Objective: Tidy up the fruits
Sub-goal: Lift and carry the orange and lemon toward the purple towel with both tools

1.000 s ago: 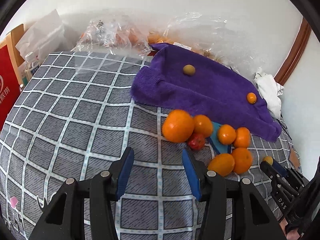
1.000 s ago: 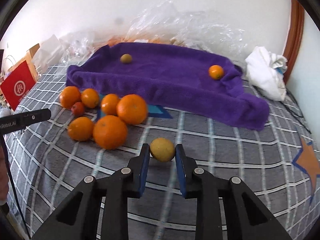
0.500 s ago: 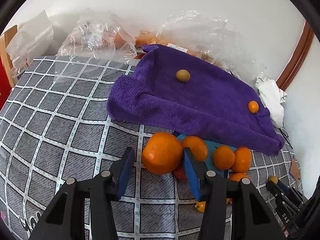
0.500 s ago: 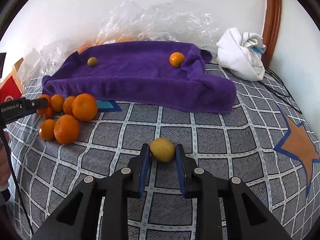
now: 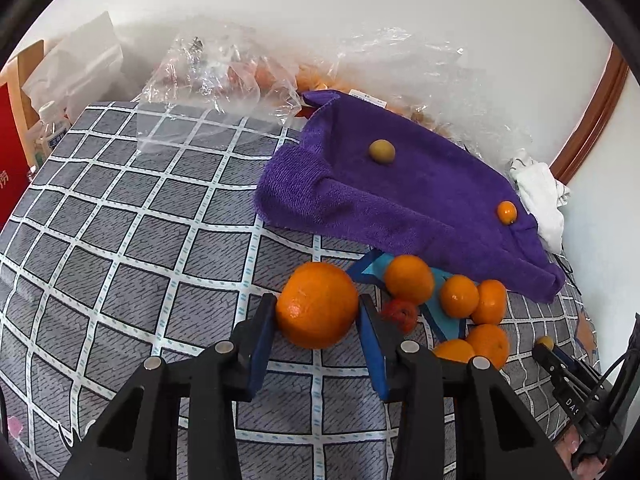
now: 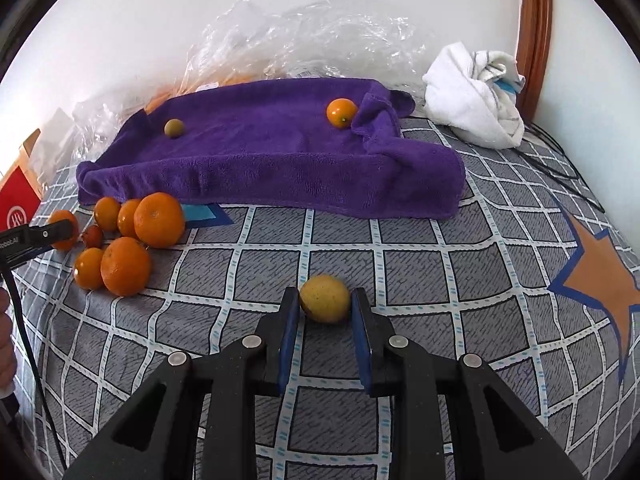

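Left wrist view shows that your left gripper (image 5: 318,320) is closing its jaws around the big orange (image 5: 317,305); the pads look to touch both its sides. Your right gripper (image 6: 325,308) is clamped on a small yellow fruit (image 6: 325,298), over the checked cover (image 6: 420,264). On the purple towel (image 6: 272,160) lie only two fruits: a greenish one (image 6: 174,127) at one end and a small orange one (image 6: 341,112) at the other. So I judge the sorting has just begun. Beside the towel a heap of oranges (image 6: 120,240) and one small red fruit (image 5: 400,314) wait for you.
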The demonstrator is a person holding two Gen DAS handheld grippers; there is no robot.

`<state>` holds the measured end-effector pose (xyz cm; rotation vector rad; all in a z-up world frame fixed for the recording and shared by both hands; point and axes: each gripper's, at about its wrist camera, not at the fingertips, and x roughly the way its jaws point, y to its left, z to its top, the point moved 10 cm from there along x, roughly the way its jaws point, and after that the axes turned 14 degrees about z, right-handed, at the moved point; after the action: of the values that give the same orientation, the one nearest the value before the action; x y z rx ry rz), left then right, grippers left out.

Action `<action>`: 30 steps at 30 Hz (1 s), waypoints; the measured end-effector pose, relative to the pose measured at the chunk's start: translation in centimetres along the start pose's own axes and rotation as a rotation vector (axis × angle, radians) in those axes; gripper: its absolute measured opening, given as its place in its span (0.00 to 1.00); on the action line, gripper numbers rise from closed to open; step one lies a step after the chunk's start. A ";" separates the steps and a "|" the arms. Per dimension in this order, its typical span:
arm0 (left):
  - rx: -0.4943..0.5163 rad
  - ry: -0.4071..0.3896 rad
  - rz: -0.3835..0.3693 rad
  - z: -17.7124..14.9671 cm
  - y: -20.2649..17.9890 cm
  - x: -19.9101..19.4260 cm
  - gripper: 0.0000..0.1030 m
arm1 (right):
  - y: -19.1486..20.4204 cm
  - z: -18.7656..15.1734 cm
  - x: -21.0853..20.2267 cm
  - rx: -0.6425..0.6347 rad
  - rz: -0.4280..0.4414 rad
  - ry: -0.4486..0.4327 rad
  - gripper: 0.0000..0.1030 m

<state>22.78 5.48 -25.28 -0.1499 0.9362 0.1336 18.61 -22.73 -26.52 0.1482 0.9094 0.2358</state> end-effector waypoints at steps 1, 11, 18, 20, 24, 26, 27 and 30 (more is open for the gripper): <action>0.006 -0.001 0.006 -0.1 0.0 0.2 0.37 | 0.1 0.0 0.0 -0.007 -0.005 0.002 0.25; 0.028 -0.054 0.033 0.2 -0.7 0.6 0.38 | 0.1 0.0 0.0 -0.015 -0.020 0.008 0.26; -0.004 -0.052 0.005 0.2 -0.5 0.7 0.40 | 0.2 0.0 0.1 -0.015 -0.015 0.008 0.26; -0.014 -0.051 0.002 0.2 -0.5 0.7 0.40 | 0.2 0.0 0.1 -0.016 -0.015 0.007 0.26; 0.024 -0.050 0.025 0.1 -0.9 0.8 0.42 | 0.2 0.0 0.1 -0.014 -0.012 0.007 0.27; 0.029 -0.050 0.031 0.1 -0.9 0.8 0.42 | 0.1 0.0 0.1 -0.009 -0.004 0.005 0.27; 0.028 -0.049 0.029 0.1 -0.9 0.8 0.42 | 0.1 0.0 0.1 -0.005 0.001 0.004 0.27; 0.020 -0.049 0.018 0.2 -1.0 0.8 0.42 | 0.1 0.0 0.1 -0.008 -0.003 0.005 0.27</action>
<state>23.57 4.62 -25.71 -0.1190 0.8902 0.1442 18.69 -22.62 -26.57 0.1392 0.9137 0.2371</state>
